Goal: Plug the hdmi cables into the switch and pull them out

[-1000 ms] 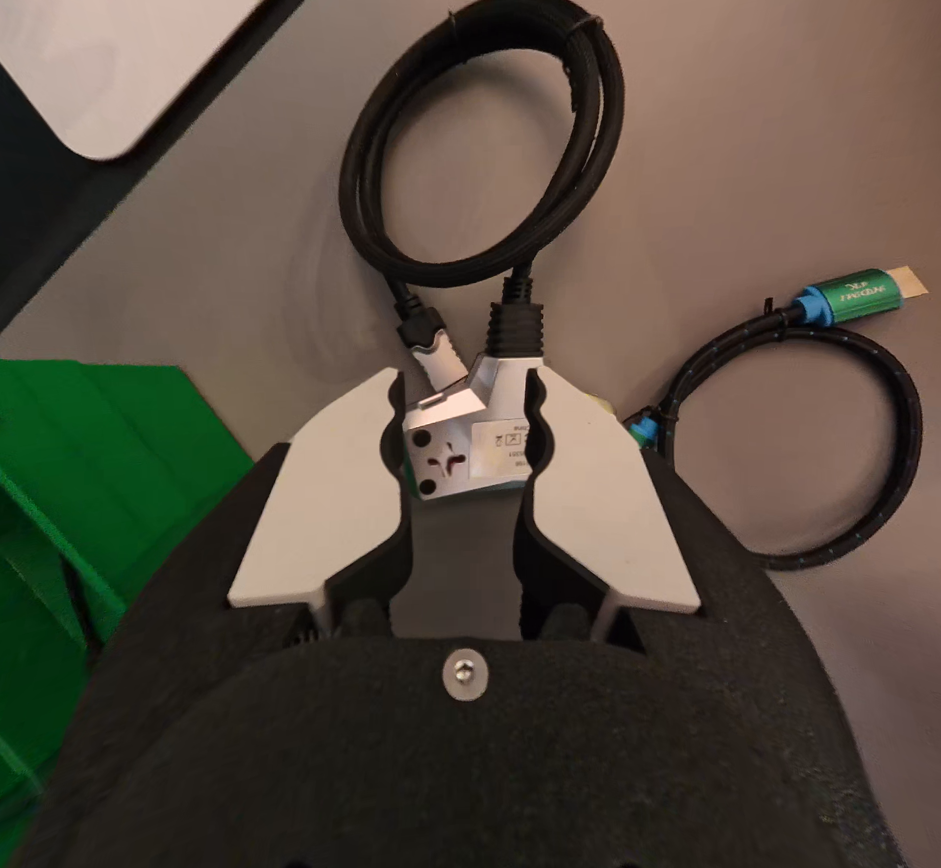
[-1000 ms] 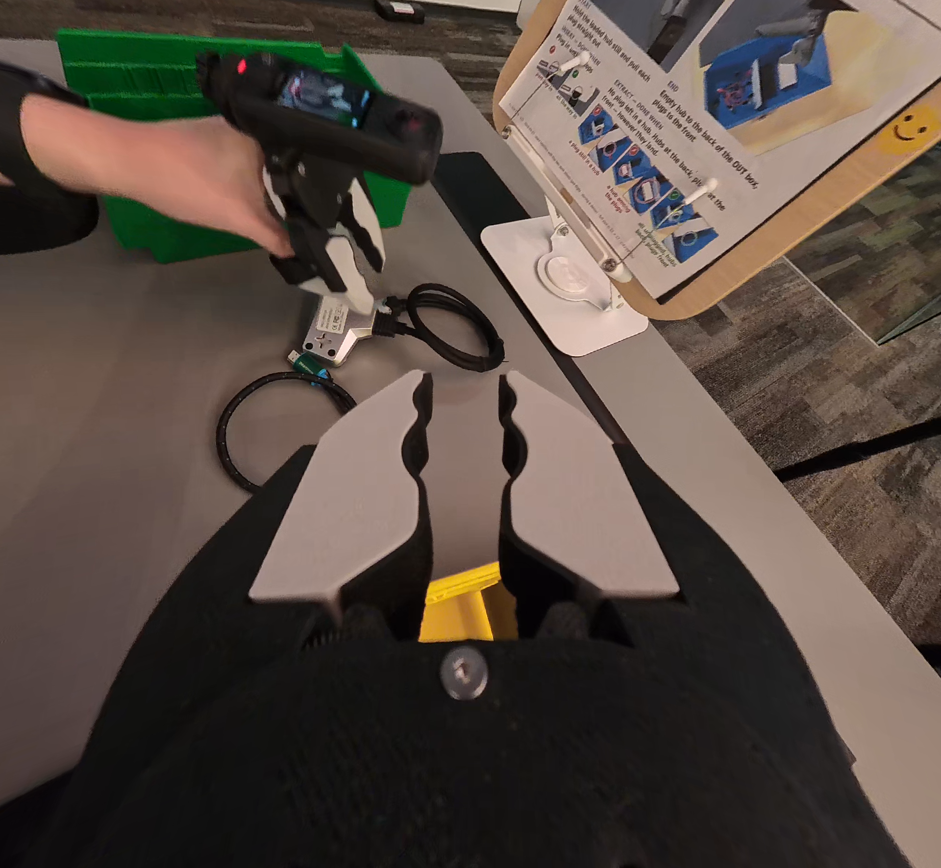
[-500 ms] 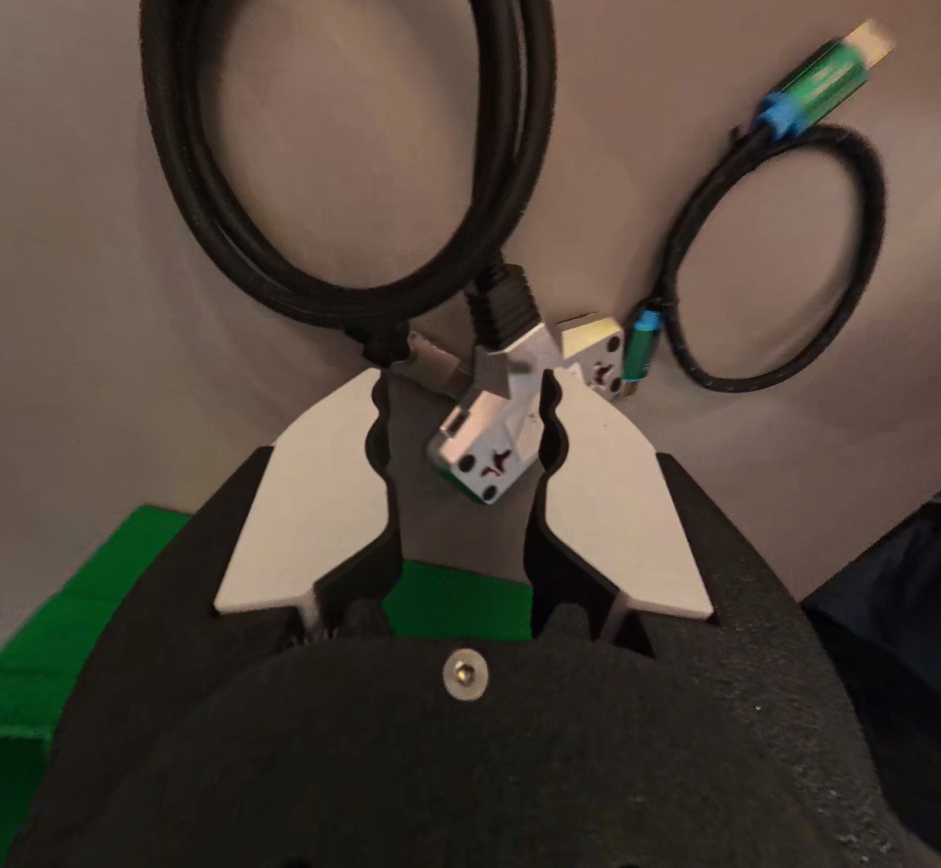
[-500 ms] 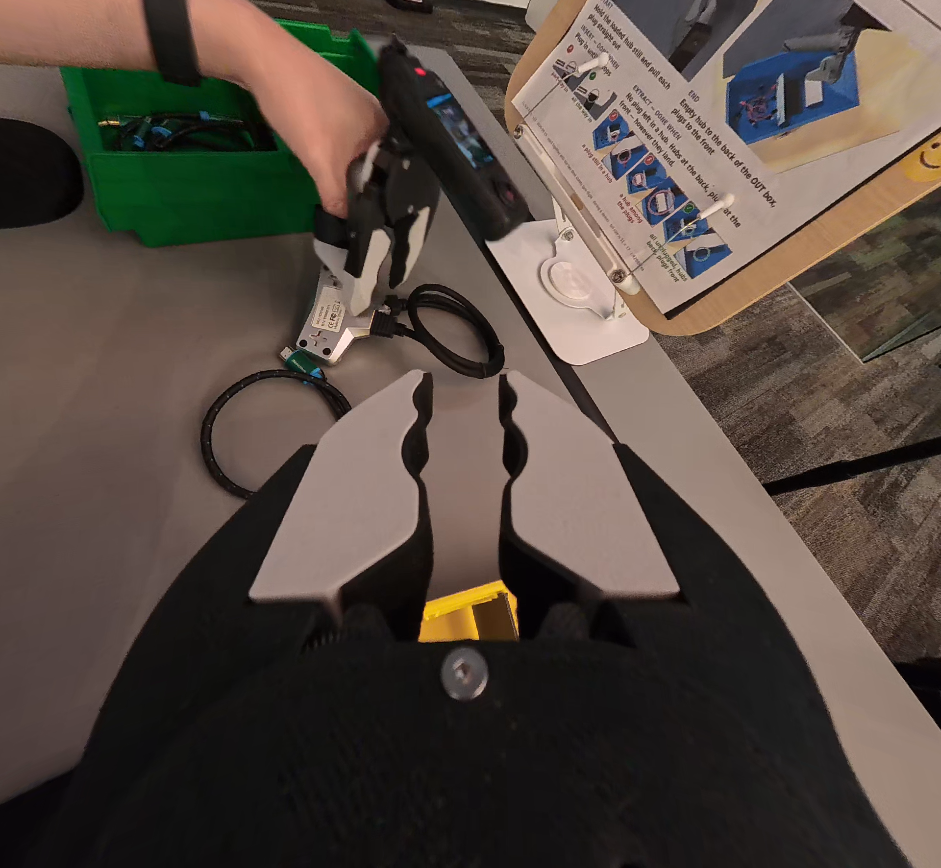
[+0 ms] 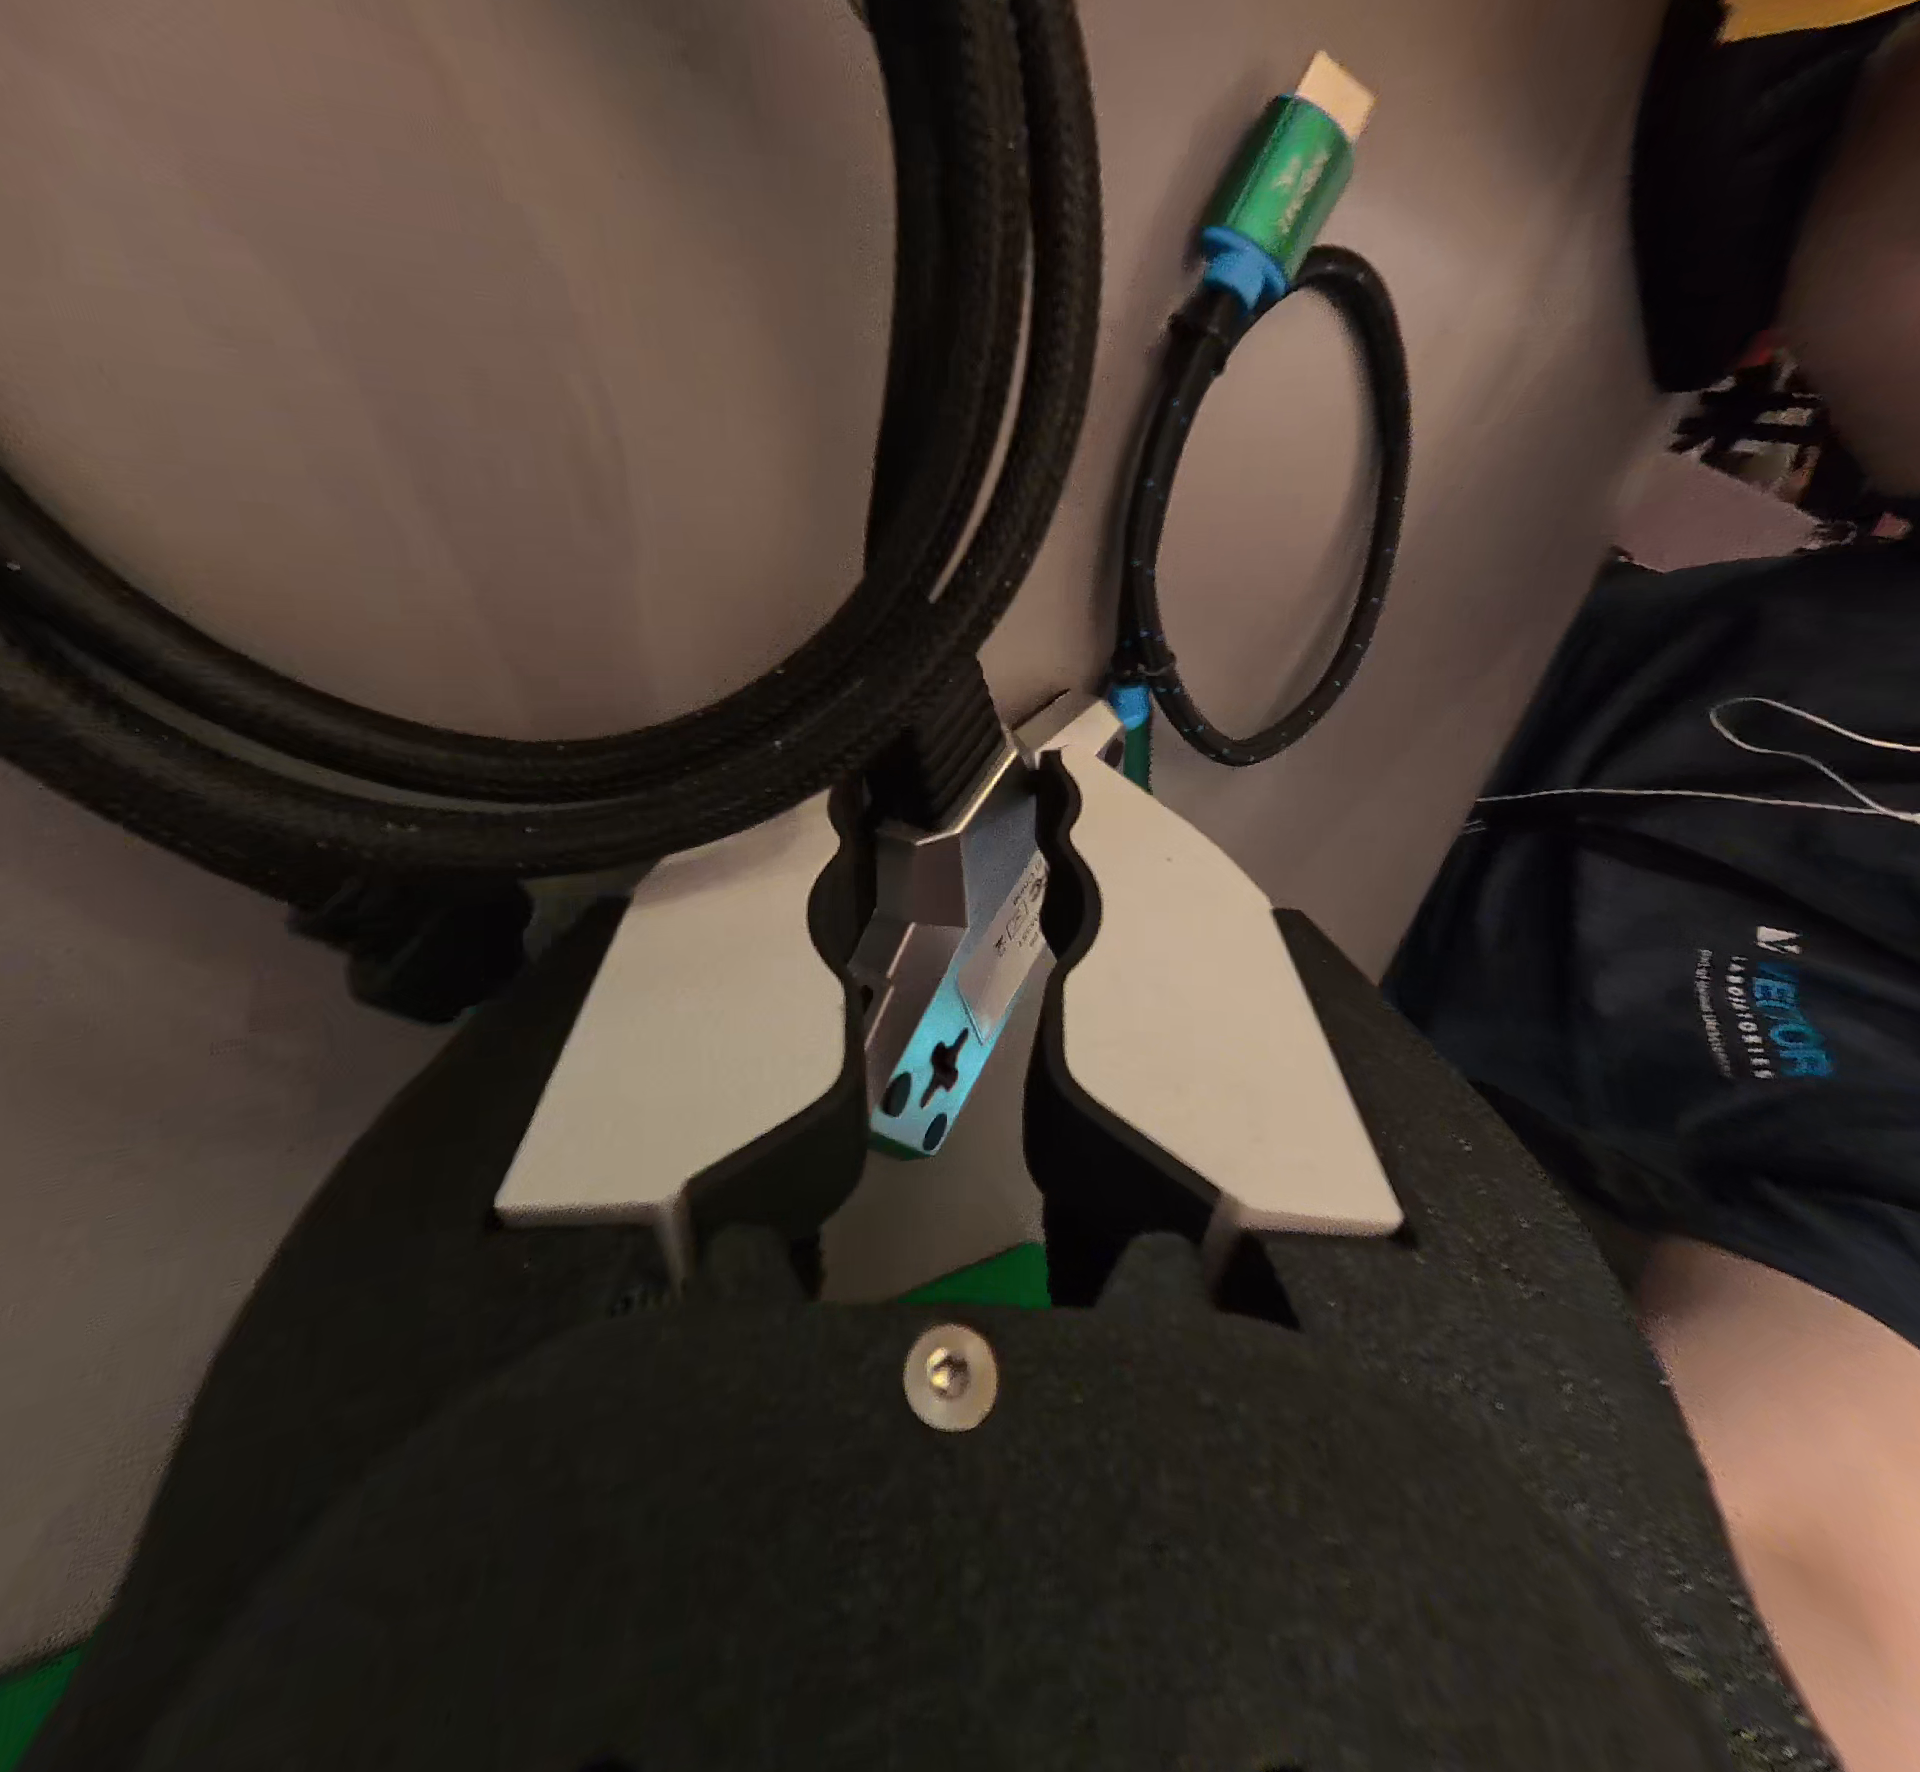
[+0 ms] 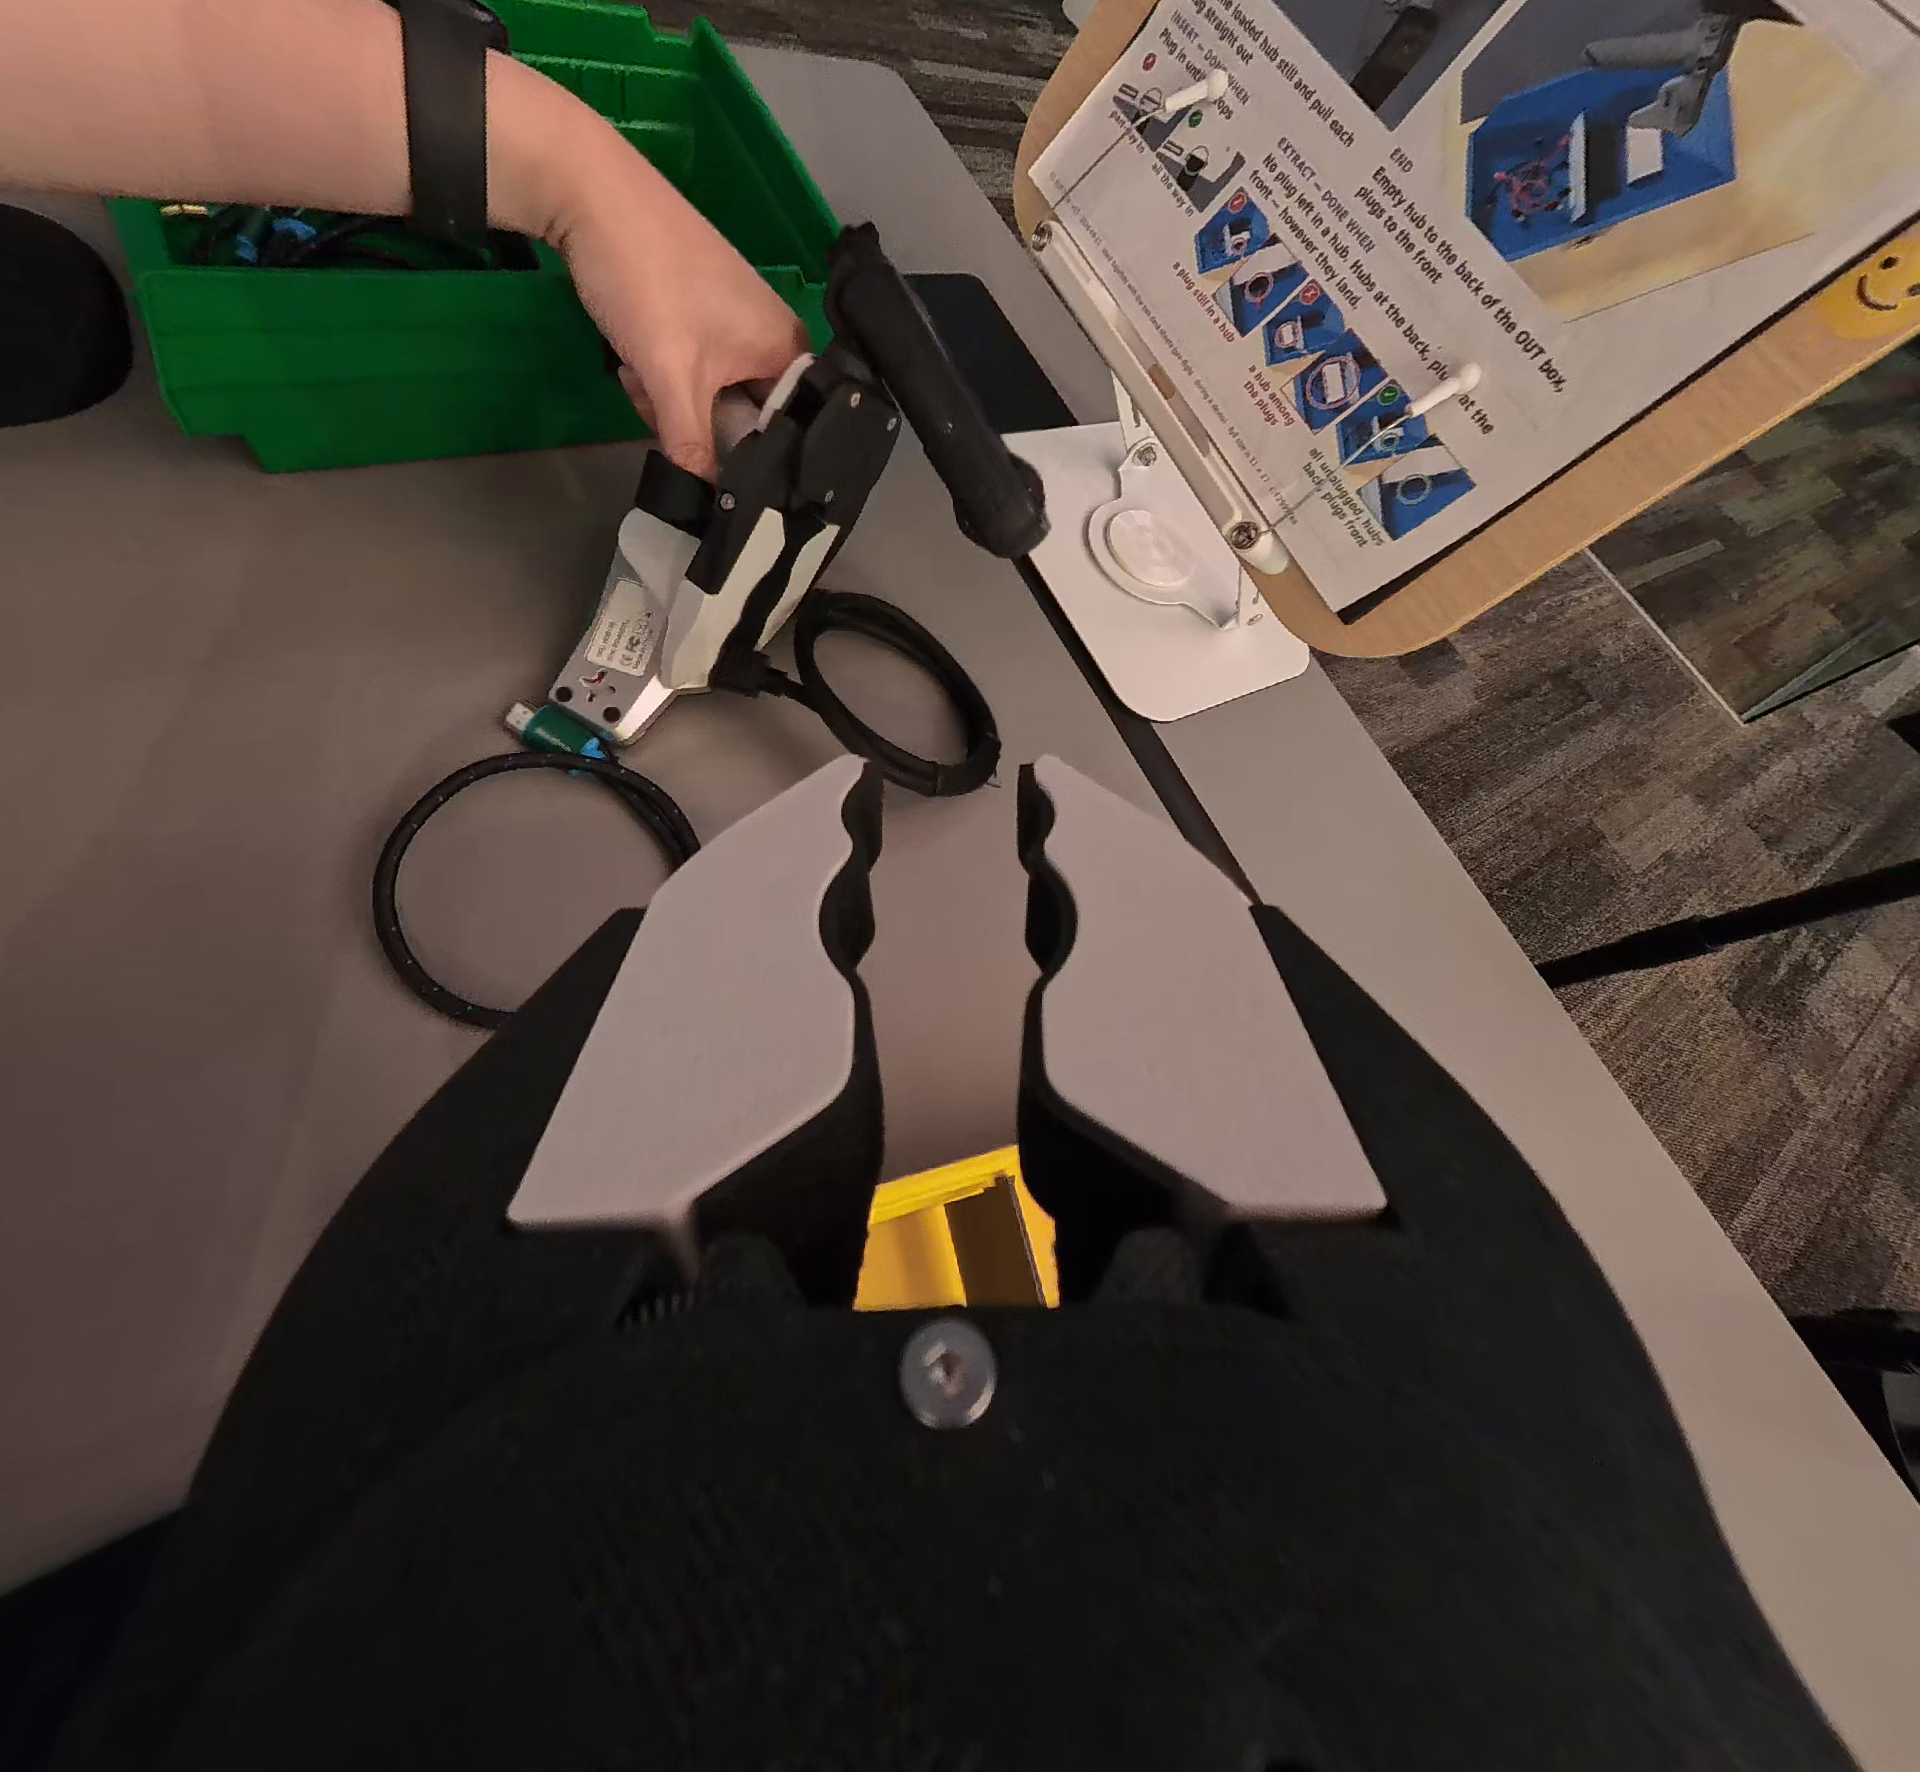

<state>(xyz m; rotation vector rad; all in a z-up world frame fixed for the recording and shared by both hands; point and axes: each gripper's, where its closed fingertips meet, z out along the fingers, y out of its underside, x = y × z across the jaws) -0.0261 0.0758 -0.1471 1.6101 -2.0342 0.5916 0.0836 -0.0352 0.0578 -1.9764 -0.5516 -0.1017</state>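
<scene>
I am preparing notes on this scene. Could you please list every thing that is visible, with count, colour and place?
switch: one, silver, on the table, between the left claw's fingers
coiled cable: one, black, right of the switch
cable with green plugs: one, black with blue flecks, in front of the switch
bin: one, green, far left, holding cables
box: one, yellow, under the right claw
instruction board: one, wooden, on a white stand, right
table: one, grey
left claw: grey, shut on the switch
right claw: grey, open, empty
hand: one, holding the left claw
</scene>
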